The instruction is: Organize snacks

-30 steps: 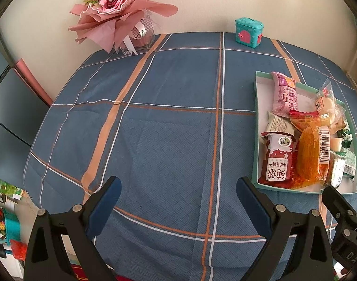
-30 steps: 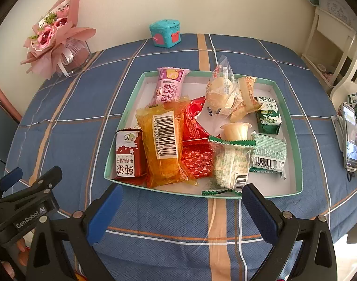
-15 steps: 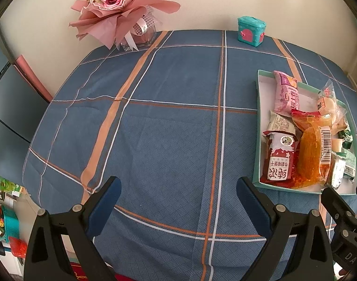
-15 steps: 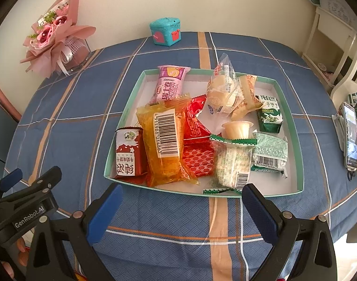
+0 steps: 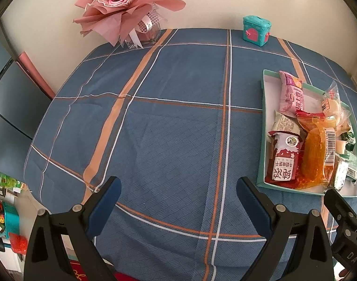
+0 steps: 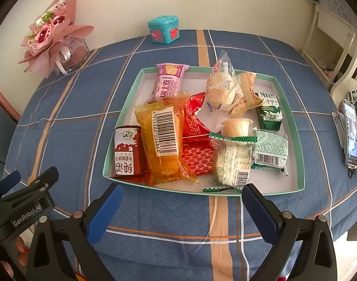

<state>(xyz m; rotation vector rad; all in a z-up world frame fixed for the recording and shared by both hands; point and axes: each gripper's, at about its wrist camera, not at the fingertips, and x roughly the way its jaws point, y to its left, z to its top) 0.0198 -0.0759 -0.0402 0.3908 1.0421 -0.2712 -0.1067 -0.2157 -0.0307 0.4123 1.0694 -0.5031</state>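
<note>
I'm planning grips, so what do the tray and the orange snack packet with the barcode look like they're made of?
Shallow green-rimmed tray: probably matte cardboard, with thin, straight walls and a white inside. Orange snack packet: glossy see-through plastic film with crimped ends.

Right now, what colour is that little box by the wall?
Teal with pink patches, the little box; clearest in the right wrist view.

left gripper (image 5: 178, 193) jaws spread wide, right gripper (image 6: 182, 200) likewise, both empty

A home: plaid tablecloth (image 5: 178, 121), pink bouquet (image 5: 122, 7), white shelf (image 6: 328, 42).
</note>
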